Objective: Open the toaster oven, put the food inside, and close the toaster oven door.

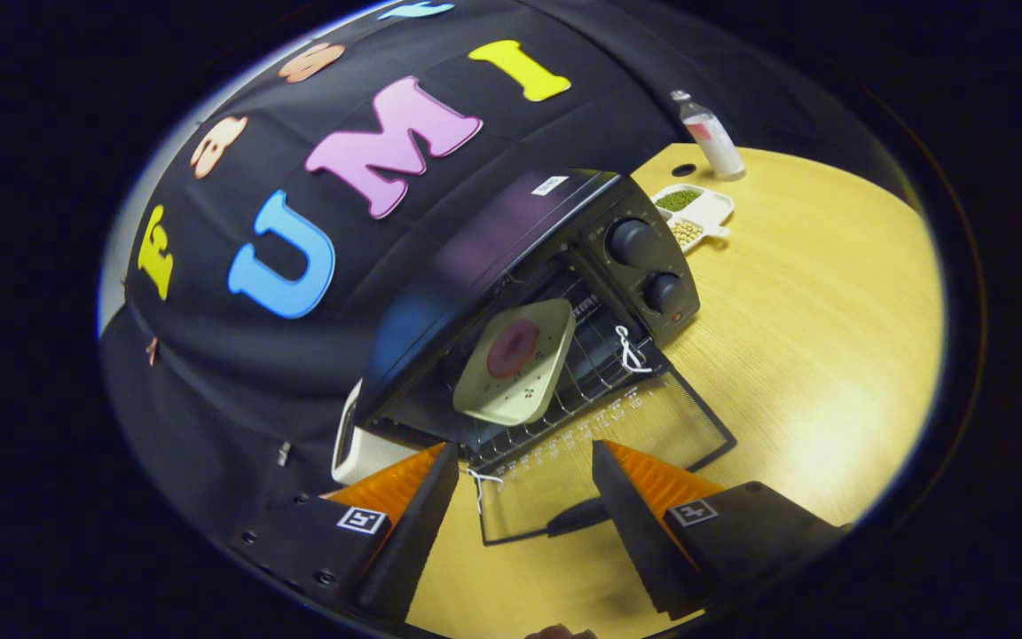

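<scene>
Between the spread, empty fingers of the gripper lies the lowered glass door of the black toaster oven — its dark handle closest, running crosswise from finger to finger. Beyond it, on the wire rack, sits the square cream plate with round reddish food. Closing, I judge, means getting under that handle and lifting away — toward the oven.

Beside one open toaster oven holding one plate stood one bottle and one two-compartment dish; the oven had two knobs.

Plated food inside open oven
</scene>
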Motion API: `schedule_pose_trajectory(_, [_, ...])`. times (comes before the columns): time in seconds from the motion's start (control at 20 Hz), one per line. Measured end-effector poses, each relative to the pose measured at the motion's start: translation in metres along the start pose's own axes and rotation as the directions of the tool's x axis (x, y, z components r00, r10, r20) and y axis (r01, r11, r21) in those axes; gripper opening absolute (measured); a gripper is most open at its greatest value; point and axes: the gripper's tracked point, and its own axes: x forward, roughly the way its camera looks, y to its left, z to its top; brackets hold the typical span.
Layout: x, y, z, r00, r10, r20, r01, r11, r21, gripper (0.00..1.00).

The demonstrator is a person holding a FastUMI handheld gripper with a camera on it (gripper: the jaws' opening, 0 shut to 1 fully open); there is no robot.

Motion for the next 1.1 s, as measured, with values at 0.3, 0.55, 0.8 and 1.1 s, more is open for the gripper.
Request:
schedule_pose_trajectory(0.3, [-0.025,-0.019,-0.059,0.987,-0.056,-0.150,0.012,0.959,-0.283,0.99])
schedule_pose_trajectory(0.55, [-0.021,-0.048,-0.081,0.973,-0.165,-0.159,0.075,0.884,-0.461,0.99])
schedule_pose_trajectory(0.8, [0.005,-0.084,-0.095,0.946,-0.288,-0.147,0.146,0.787,-0.600,1.00])
schedule_pose_trajectory(1.1, [0.027,-0.103,-0.099,0.929,-0.352,-0.117,0.199,0.739,-0.644,1.00])
